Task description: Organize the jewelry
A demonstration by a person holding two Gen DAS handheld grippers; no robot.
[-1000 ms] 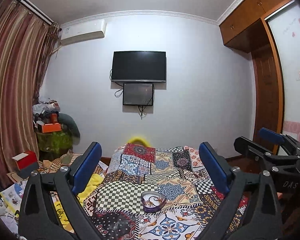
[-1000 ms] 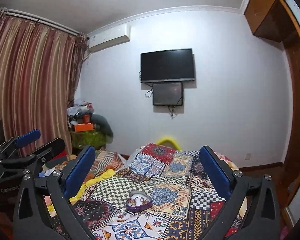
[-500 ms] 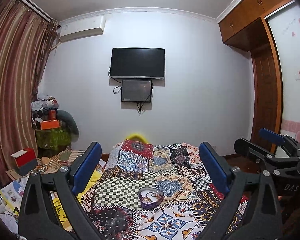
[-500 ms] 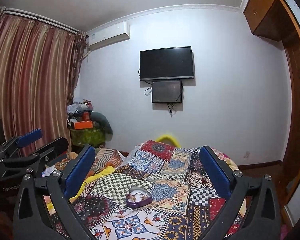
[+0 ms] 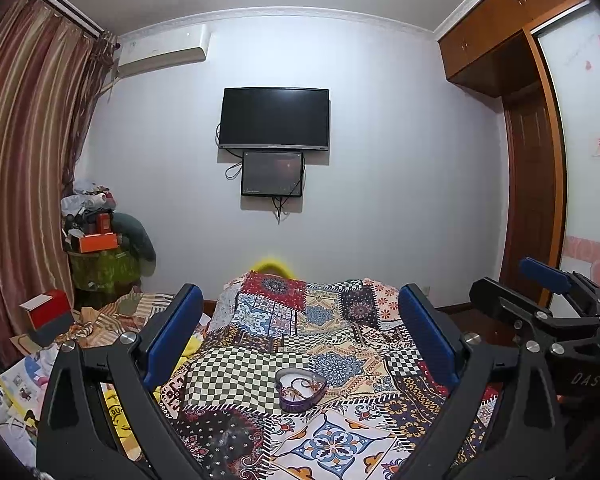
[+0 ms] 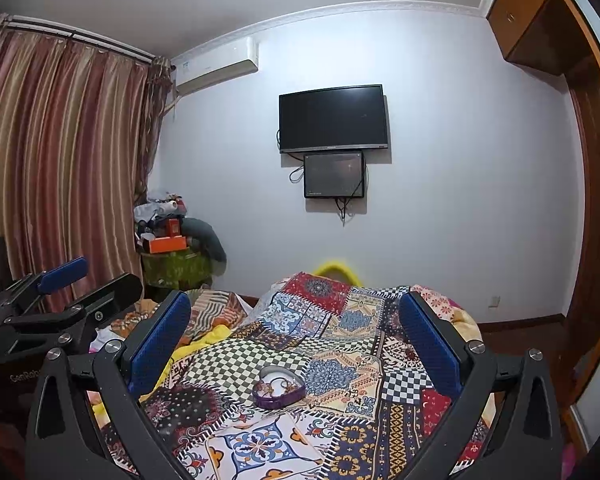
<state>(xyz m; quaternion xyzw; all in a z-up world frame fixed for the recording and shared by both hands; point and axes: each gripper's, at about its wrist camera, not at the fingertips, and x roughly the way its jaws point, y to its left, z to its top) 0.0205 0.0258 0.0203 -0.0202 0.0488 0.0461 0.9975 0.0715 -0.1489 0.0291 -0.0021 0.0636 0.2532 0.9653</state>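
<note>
A purple heart-shaped jewelry box point(image 5: 300, 390) with a white inside lies open on the patchwork bed cover point(image 5: 340, 440); a few bracelets or chains lie in it. It also shows in the right wrist view point(image 6: 279, 388). My left gripper point(image 5: 300, 328) is open and empty, held above and short of the box. My right gripper point(image 6: 296, 328) is open and empty too, at a like height. The right gripper shows at the right edge of the left wrist view point(image 5: 540, 300), and the left gripper at the left edge of the right wrist view point(image 6: 60, 300).
A TV point(image 5: 275, 118) and a smaller screen hang on the far wall. Piled boxes and clothes point(image 5: 96, 240) stand left of the bed by the striped curtain point(image 5: 20, 180). A wooden wardrobe point(image 5: 540, 160) is on the right. Papers and a red box point(image 5: 46, 314) lie at the left.
Both views have tilted slightly downward, so the box and bed sit higher in frame. Both grippers stay open and empty.
</note>
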